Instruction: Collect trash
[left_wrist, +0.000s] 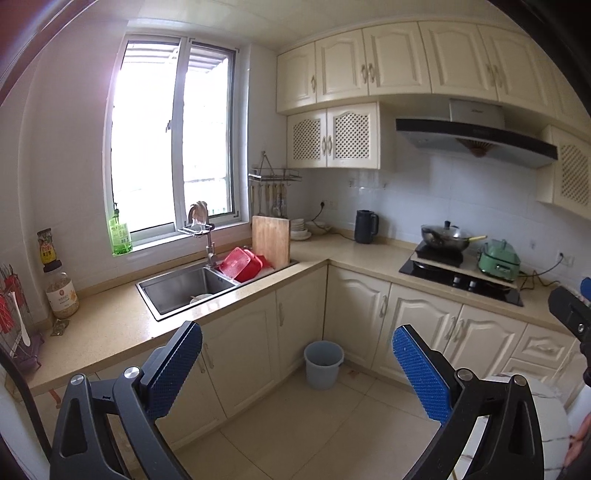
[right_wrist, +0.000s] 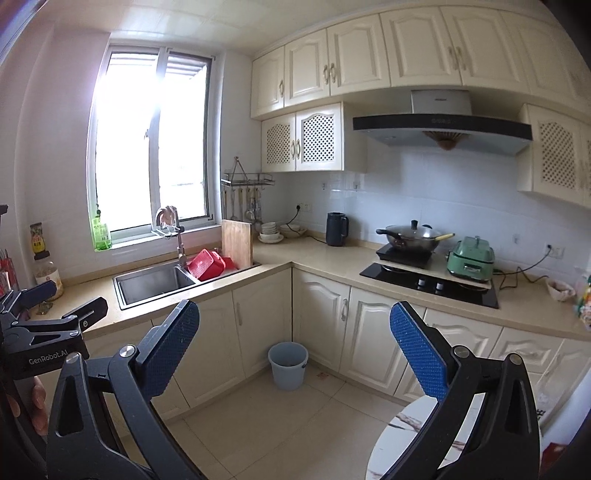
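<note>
A light blue bucket (left_wrist: 323, 363) stands on the tiled floor in the corner of the L-shaped cabinets; it also shows in the right wrist view (right_wrist: 288, 364). A small crumpled wrapper (left_wrist: 59, 327) lies on the left counter near a jar, and shows small in the right wrist view (right_wrist: 45, 307). A crumpled pale item (right_wrist: 560, 288) lies on the far right counter. My left gripper (left_wrist: 297, 350) is open and empty, held in the air above the floor. My right gripper (right_wrist: 294, 336) is open and empty, also in the air, to the right of the left one.
A steel sink (left_wrist: 184, 286) holds a bowl and red baskets (left_wrist: 242, 264). A cutting board (left_wrist: 270, 240), kettle (left_wrist: 365, 226), wok (left_wrist: 441, 236) on the hob and green cooker (left_wrist: 499, 259) stand on the counter. A round marble-top table (right_wrist: 406, 435) is at the lower right.
</note>
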